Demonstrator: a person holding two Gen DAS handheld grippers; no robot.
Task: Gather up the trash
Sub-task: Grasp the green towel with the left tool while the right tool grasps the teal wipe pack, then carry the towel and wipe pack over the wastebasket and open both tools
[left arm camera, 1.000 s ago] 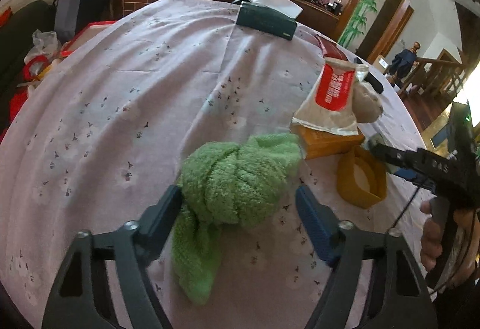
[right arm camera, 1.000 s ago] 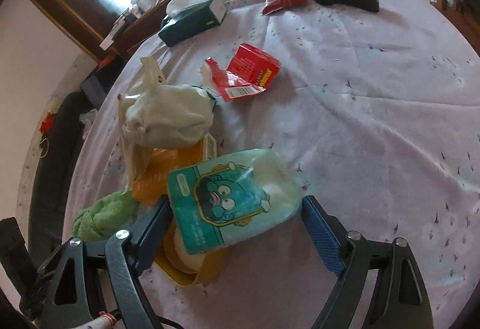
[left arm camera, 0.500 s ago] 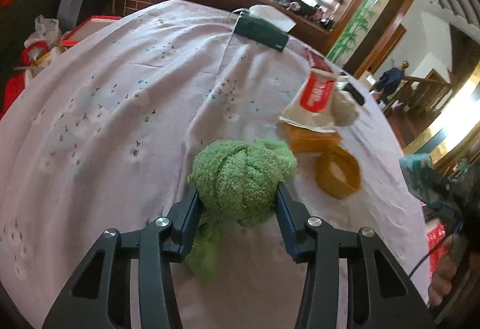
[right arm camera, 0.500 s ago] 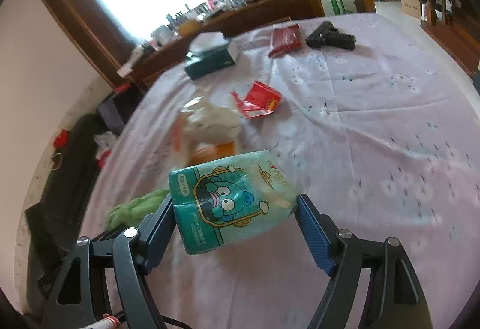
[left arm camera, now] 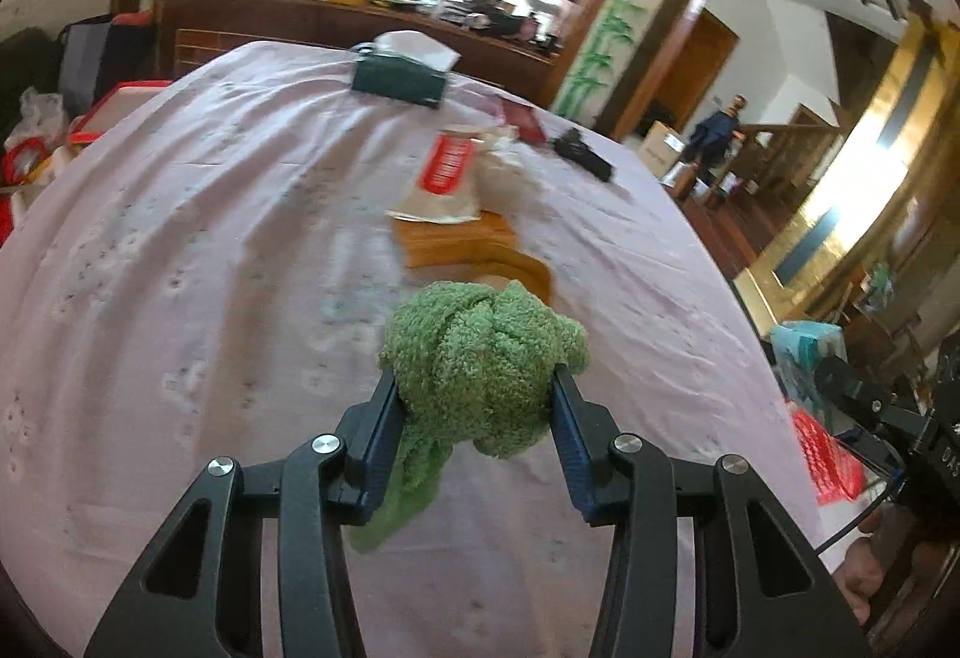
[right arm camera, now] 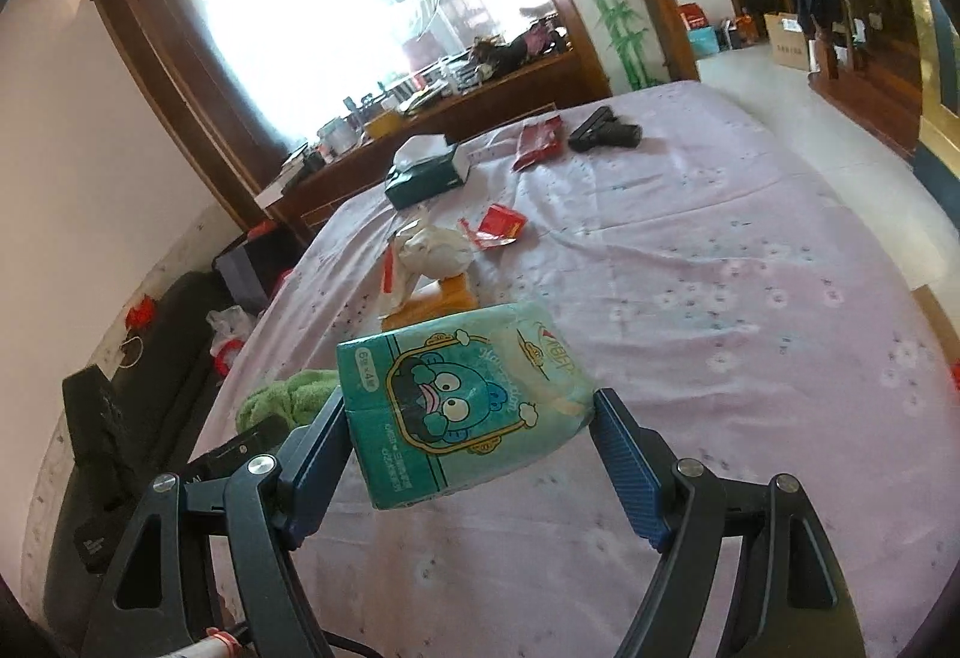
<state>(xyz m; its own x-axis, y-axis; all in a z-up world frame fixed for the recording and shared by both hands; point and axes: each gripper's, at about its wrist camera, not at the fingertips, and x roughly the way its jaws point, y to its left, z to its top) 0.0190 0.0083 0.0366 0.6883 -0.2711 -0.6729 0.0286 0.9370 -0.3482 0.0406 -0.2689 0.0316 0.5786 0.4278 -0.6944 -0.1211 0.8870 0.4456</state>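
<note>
My left gripper (left arm camera: 477,406) is shut on a green fluffy cloth (left arm camera: 480,352) and holds it lifted above the lilac tablecloth (left arm camera: 180,268); a tail of cloth hangs down. My right gripper (right arm camera: 468,418) is shut on a teal tissue pack with a cartoon face (right arm camera: 462,400), held above the table. The green cloth shows at the left in the right wrist view (right arm camera: 282,397). The tissue pack shows at the right edge of the left wrist view (left arm camera: 801,352).
On the table lie a white and red wrapper (left arm camera: 441,178), an orange box (left arm camera: 456,238), a white bag (right arm camera: 432,250), a torn red wrapper (right arm camera: 498,226), a dark green tissue box (left arm camera: 399,76), a red pouch (right arm camera: 540,139) and a black object (right arm camera: 603,130). A wooden sideboard (left arm camera: 360,28) stands behind.
Both grippers have risen away from the table with their loads. The left gripper closed on the green cloth and lifted it; the right carried the tissue pack up and back.
</note>
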